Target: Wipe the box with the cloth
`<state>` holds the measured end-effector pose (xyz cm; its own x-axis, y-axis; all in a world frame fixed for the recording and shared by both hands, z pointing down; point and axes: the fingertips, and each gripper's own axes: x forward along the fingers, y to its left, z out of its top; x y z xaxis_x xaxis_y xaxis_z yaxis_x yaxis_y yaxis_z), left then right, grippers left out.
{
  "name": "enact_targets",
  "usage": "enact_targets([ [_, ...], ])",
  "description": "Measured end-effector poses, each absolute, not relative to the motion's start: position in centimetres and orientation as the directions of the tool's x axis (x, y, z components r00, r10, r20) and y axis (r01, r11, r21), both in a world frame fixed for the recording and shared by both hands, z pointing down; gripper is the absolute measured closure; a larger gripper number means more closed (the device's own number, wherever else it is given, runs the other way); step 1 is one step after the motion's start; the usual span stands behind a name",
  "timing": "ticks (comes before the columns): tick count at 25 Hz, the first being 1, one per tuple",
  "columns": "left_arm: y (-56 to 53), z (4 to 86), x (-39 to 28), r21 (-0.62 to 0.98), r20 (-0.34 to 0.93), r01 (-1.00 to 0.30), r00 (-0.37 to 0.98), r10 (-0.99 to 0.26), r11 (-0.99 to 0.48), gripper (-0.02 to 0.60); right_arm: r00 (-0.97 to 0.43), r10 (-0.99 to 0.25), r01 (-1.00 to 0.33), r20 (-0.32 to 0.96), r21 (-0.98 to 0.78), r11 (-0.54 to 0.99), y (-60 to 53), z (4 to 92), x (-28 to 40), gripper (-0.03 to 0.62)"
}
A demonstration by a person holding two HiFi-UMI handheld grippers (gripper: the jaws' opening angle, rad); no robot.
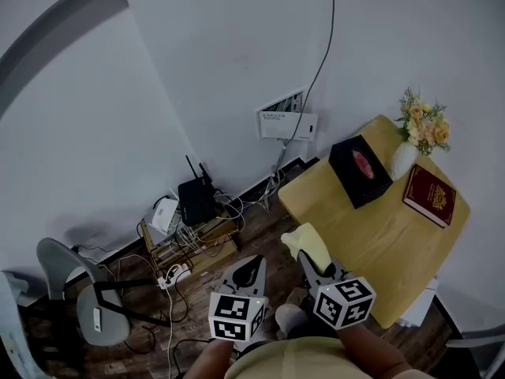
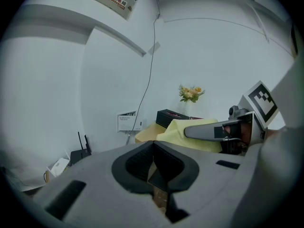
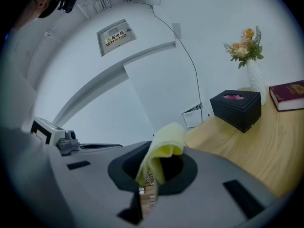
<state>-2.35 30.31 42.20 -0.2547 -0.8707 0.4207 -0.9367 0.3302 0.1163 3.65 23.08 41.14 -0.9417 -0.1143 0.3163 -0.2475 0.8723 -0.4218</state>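
The black box with a pink-red opening on top stands on the far part of the wooden table. My right gripper is shut on a folded yellow cloth, held in the air just off the table's near left corner, well short of the box. In the right gripper view the cloth stands up out of the closed jaws, with the box ahead to the right. My left gripper hangs beside it over the floor, shut and empty. The left gripper view shows the cloth and the box.
A white vase of flowers and a dark red book stand on the table right of the box. On the floor at left are a router, a low rack with tangled cables and a grey chair. A white wall panel has a cable running up.
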Motion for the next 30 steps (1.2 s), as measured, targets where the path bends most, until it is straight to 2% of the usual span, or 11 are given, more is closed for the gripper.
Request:
enact_targets([
  [12,19.8,40.7,-8.0,0.102,0.426,-0.967,-0.168,-0.889,0.232,0.560,-0.940,-0.185,-0.302,0.286,-0.447,0.842,15.2,39.9,-0.9,0.559],
  [30,5.2,39.6,-6.7,0.089,0.415,-0.995,0.071,-0.907,-0.038,0.560,-0.883,-0.400,-0.470,0.246,-0.481,0.740,4.9,38.7,1.8,0.559],
])
